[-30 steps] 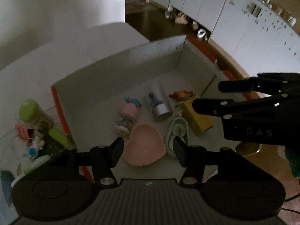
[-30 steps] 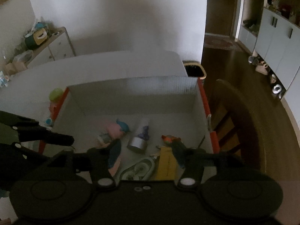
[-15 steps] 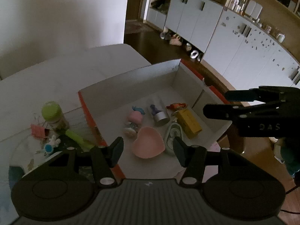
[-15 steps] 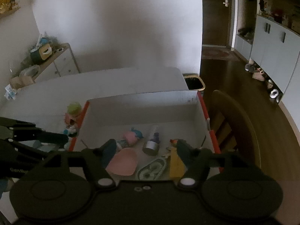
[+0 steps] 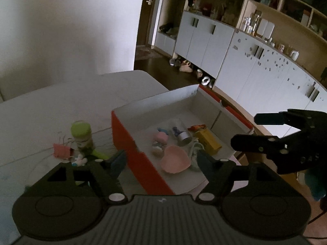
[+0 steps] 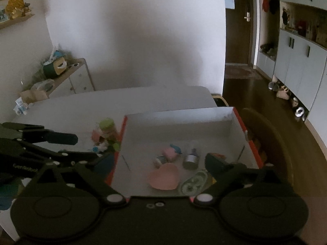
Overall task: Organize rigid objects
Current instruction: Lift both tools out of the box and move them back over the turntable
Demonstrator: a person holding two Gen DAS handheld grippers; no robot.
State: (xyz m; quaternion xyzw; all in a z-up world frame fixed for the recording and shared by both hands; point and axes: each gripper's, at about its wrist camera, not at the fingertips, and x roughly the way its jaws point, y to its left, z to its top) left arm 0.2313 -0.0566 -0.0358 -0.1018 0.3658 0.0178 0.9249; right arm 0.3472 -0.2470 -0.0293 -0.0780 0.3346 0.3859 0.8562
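- L gripper: jaws spreading, nothing between them, held above the near wall of the box.
- R gripper: jaws also spreading wide, empty, held over the near part of the box.
- In the box, near side: pink heart dish, w/ an oval patterned item just right of it.
- Behind those: pink-and-blue toy, small bottle w/ silver cap on its side, yellow block toward the right wall.
- Outside the box, on the white table, just left of the orange wall: green-lidded jar upright, pink clip, small bits beside them, too blurred to tell.
- Wooden chair right of the box.
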